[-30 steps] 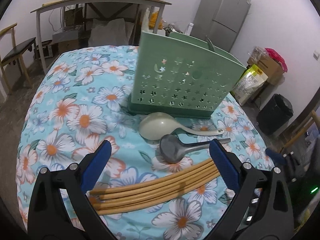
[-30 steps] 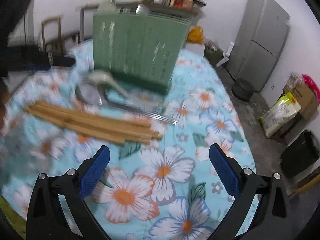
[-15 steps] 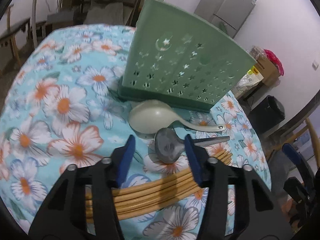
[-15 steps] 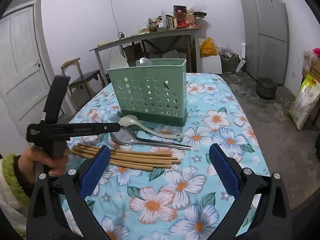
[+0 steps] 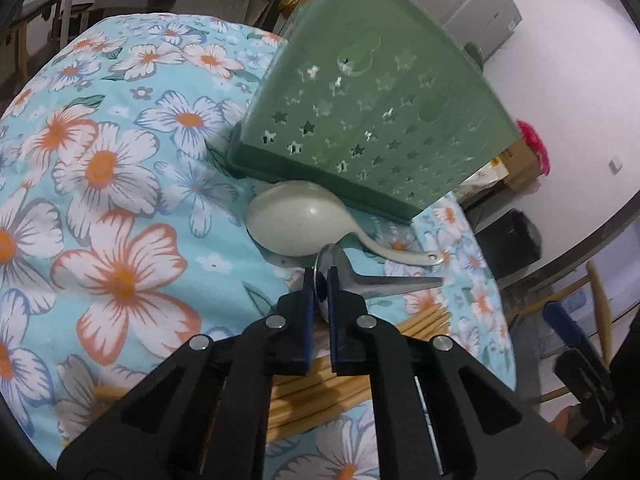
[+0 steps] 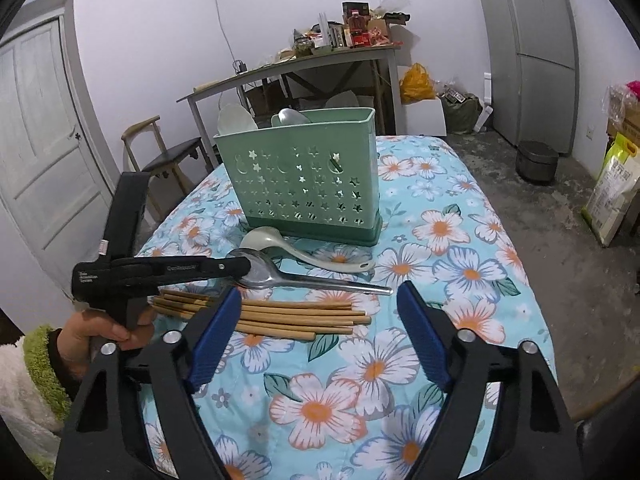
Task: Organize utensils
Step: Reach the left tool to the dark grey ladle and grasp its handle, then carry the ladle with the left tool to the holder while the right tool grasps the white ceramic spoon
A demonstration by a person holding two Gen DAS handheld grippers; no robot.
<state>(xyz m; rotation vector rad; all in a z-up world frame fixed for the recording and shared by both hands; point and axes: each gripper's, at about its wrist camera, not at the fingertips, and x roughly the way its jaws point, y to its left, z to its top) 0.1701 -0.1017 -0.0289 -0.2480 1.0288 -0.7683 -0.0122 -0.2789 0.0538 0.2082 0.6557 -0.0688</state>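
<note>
A metal spoon (image 5: 380, 280) (image 6: 312, 278) lies on the floral tablecloth (image 5: 120, 184), and my left gripper (image 5: 320, 280) (image 6: 244, 268) is shut on the rim of its bowl. Touching it is a pale plastic spoon (image 5: 296, 224) (image 6: 276, 240), in front of the green star-cut utensil holder (image 5: 372, 120) (image 6: 308, 184). A bundle of bamboo chopsticks (image 5: 320, 396) (image 6: 288, 318) lies nearer me. My right gripper (image 6: 320, 294) hovers above the cloth on the near side of the chopsticks; its jaws are closing, with nothing pressed between the pads.
The holder has a white spoon (image 6: 236, 120) and a metal one (image 6: 292, 116) standing in it. Beyond the table stand a chair (image 6: 168, 152), a cluttered side table (image 6: 304, 64) and a fridge (image 6: 532, 52). A dark pot (image 6: 536, 160) and a sack (image 6: 612, 192) are on the floor at the right.
My left gripper sank toward the metal spoon and went from wide open to shut on its bowl. The right gripper rose a little, and its jaws have narrowed since half a second ago.
</note>
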